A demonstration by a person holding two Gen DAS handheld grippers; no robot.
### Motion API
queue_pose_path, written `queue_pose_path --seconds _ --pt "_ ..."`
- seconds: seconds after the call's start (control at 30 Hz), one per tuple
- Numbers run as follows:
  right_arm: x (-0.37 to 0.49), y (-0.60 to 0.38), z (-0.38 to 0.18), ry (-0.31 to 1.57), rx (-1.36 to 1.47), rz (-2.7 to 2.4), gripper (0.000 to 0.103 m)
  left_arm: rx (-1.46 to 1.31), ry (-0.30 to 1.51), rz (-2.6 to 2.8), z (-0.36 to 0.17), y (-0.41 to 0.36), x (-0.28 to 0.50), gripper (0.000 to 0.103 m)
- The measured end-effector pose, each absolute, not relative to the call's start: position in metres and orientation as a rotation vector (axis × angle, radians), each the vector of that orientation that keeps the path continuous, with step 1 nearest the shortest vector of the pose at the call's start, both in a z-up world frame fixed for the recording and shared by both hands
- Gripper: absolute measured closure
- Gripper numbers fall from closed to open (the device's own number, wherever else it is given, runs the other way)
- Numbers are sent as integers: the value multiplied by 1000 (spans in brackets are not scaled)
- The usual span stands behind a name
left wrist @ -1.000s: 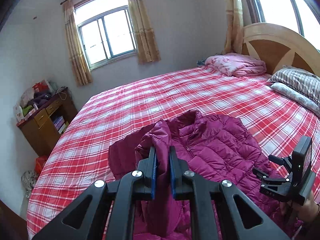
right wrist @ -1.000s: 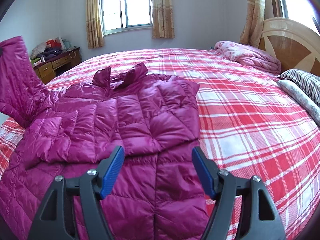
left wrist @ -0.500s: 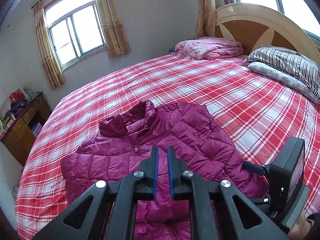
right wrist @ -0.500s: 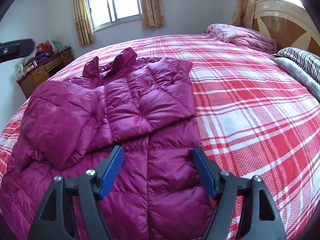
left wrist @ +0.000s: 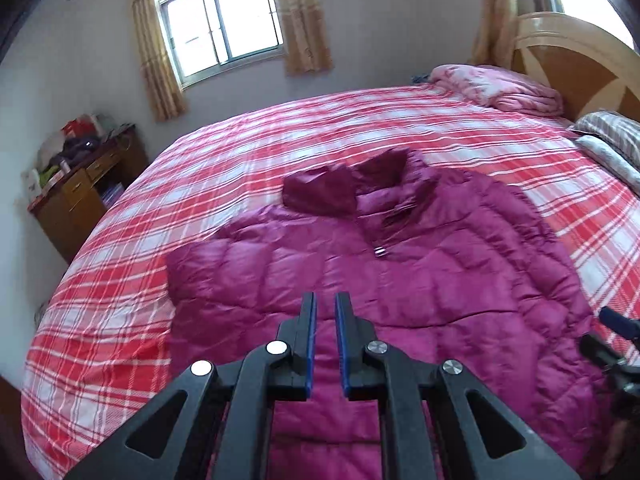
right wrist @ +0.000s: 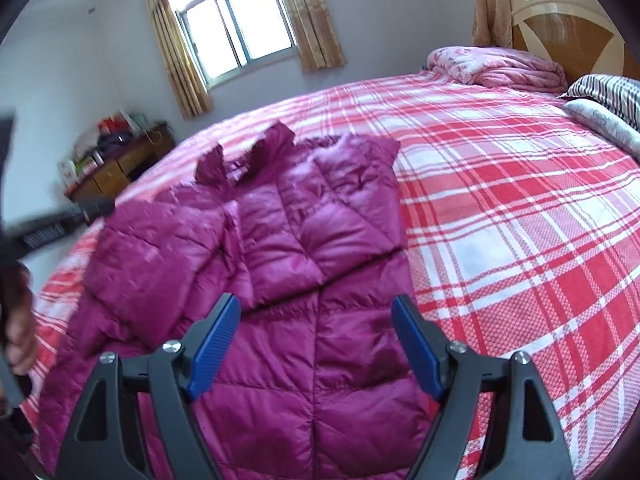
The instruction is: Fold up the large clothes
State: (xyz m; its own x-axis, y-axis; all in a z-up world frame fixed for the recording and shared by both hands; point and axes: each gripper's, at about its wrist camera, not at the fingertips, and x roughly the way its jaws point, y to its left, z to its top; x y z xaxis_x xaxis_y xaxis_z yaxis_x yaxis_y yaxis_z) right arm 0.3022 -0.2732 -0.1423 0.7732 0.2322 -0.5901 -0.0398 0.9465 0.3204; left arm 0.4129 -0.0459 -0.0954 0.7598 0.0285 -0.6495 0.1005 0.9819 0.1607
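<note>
A big bed [left wrist: 360, 128] fills most of the room. Its cover is red, pink and white checks. A puffy purple jacket [left wrist: 400, 264] lies flat on the cover, on the near side of the bed. Its collar [left wrist: 360, 184] points toward the far wall. Both sleeves are folded in over the front.

The left gripper [left wrist: 325, 312] hangs just above the jacket. Its two blue-lined fingers are almost together, with only a thin gap, and nothing is between them. The right gripper [right wrist: 316, 312] hangs over the lower part of the jacket [right wrist: 304, 280]. Its fingers are wide apart and hold nothing.

At the head of the bed stands a wooden headboard [left wrist: 576, 64]. A folded pink blanket [right wrist: 496, 66] and striped pillows [right wrist: 608, 92] lie beside it. A window [left wrist: 220, 20] with tan curtains [left wrist: 154, 52] is in the far wall. A brown wooden desk [left wrist: 84, 192] stands left of the bed, with bags and small things piled on top.
</note>
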Motion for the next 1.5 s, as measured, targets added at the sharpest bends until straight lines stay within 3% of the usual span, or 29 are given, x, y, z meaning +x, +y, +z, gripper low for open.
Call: queue_pose_path --seconds 0.17,0.4,0.47,0.5,0.53,0.63,0.73,0.8,0.87,1.07,1.2,1.4,1.5 --pt "318 -241 -116 713 294 291 22 94 755 64 -121 10 426 93" --pt "367 -186 -122 862 230 365 22 12 735 76 -123 23 426 93" --pt "380 -179 -131 932 241 373 39 15 754 74 -123 22 429 93" --pt "383 -178 -135 945 245 373 64 12 757 69 -123 23 429 93" --pt "382 -176 -134 940 234 375 78 1 760 65 -122 25 429 93" --pt "372 -174 -125 885 202 389 88 -76 771 20 -118 36 433 93" --pt "358 -177 -110 815 154 366 90 -123 773 -20 -115 44 438 87" --pt "352 -182 -105 784 130 341 90 -146 776 -44 -115 44 441 64" --pt "354 -189 -106 782 107 307 90 -151 763 -37 -114 42 440 56" --pt "361 -220 -128 839 114 190 90 -161 764 -71 -106 22 443 53" --pt "360 -221 -136 858 107 209 90 -110 740 -97 -100 -2 453 43" --pt "355 -217 -137 871 61 228 88 1 838 -75 -138 -26 487 43" --pt "353 -226 -135 877 79 203 79 -7 875 -72 -156 -21 492 43"
